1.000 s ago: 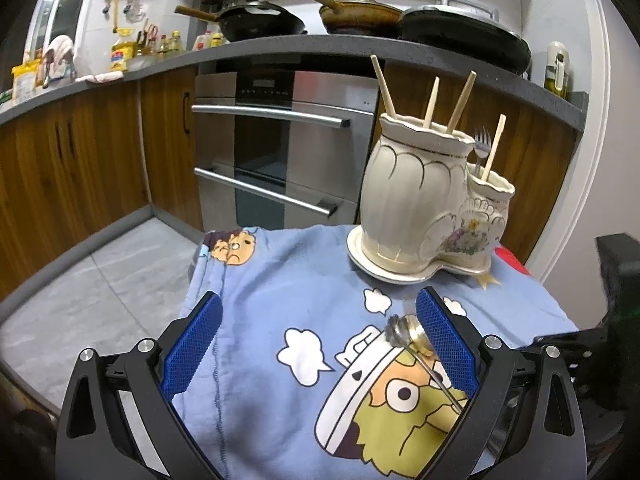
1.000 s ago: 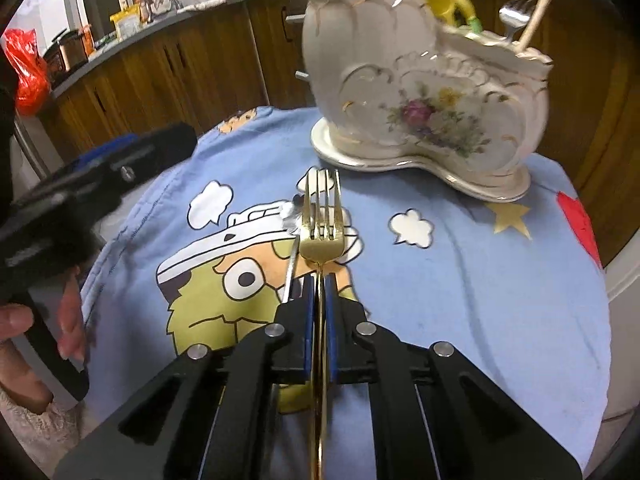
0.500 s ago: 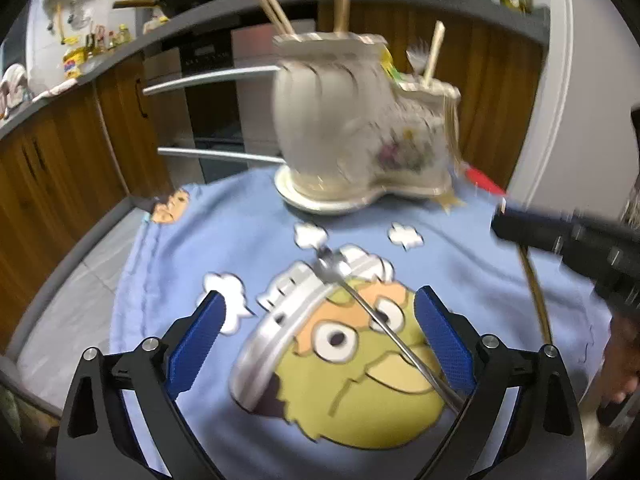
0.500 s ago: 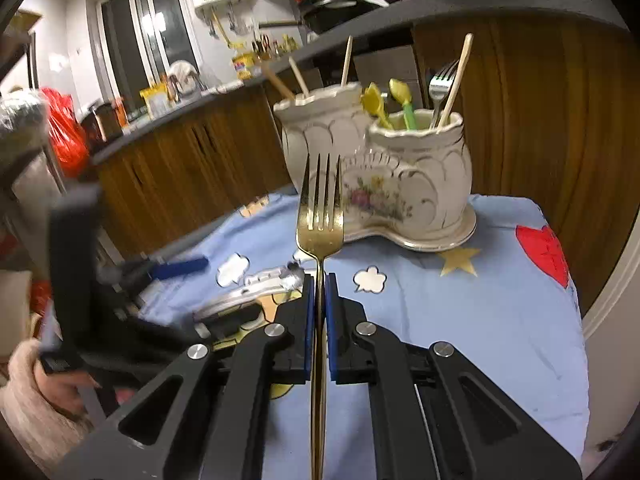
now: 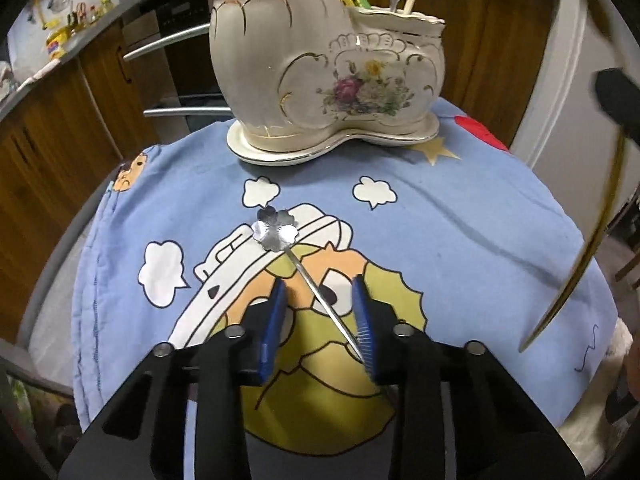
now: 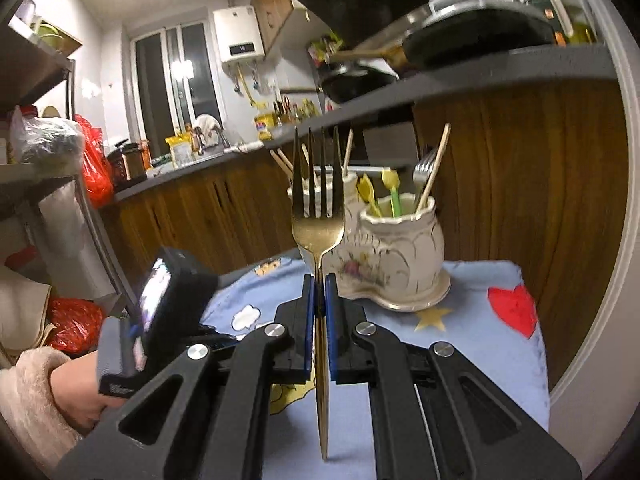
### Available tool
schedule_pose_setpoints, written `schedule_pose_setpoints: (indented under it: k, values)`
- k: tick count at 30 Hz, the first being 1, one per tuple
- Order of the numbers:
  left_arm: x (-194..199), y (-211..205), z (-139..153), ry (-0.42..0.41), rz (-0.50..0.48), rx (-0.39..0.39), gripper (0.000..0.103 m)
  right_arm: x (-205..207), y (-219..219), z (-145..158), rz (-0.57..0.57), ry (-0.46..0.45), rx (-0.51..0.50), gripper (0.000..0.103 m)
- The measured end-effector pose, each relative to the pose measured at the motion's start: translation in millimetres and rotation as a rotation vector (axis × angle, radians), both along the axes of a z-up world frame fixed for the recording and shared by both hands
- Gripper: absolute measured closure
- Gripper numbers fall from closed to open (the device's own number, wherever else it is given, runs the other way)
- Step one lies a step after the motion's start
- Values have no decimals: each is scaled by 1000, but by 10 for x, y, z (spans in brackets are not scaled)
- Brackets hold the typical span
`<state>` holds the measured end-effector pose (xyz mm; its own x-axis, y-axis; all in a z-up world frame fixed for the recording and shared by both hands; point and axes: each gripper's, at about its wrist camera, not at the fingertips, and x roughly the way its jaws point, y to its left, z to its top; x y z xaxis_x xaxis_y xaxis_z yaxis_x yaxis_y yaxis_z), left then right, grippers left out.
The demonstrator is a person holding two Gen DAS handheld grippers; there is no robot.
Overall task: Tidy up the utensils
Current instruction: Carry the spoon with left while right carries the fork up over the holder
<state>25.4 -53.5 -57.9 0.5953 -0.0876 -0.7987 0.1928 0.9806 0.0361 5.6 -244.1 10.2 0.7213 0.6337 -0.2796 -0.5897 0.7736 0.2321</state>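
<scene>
Right wrist view: our right fingers (image 6: 319, 294) pinch a fork (image 6: 318, 204); our left fingers (image 5: 320, 306) are spread around the spoon (image 5: 294, 246).

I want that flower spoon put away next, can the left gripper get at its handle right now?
Probably yes: the left gripper is open astride the flower spoon, whose handle lies bare on the cloth.
</scene>
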Motion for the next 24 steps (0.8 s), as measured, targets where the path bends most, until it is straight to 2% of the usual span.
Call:
schedule_pose_setpoints:
  k: [1, 4, 6, 11, 14, 19, 24]
  values:
    - [8, 9, 1, 6, 4, 0, 73, -18, -19, 25, -2, -10, 5, 98]
    - [54, 21, 8, 28, 17, 15, 90, -50, -78, 80, -4, -33, 29, 98]
    - [85, 31, 13, 27, 21, 25, 94, -60, -106, 100, -10, -44, 43, 98]
    - [93, 94, 25, 12, 27, 5, 99, -84, -150, 119, -23, -58, 58, 98]
    - [56, 134, 68, -10, 29, -20, 100, -102, -159, 122, -30, -58, 58, 98]
    - [-70, 157, 212, -78, 3, -50, 100, -120, -135, 123, -38, -57, 54, 98]
    - [-266, 146, 450, -208, -72, -109, 100, -132, -132, 192, -54, -69, 65, 98]
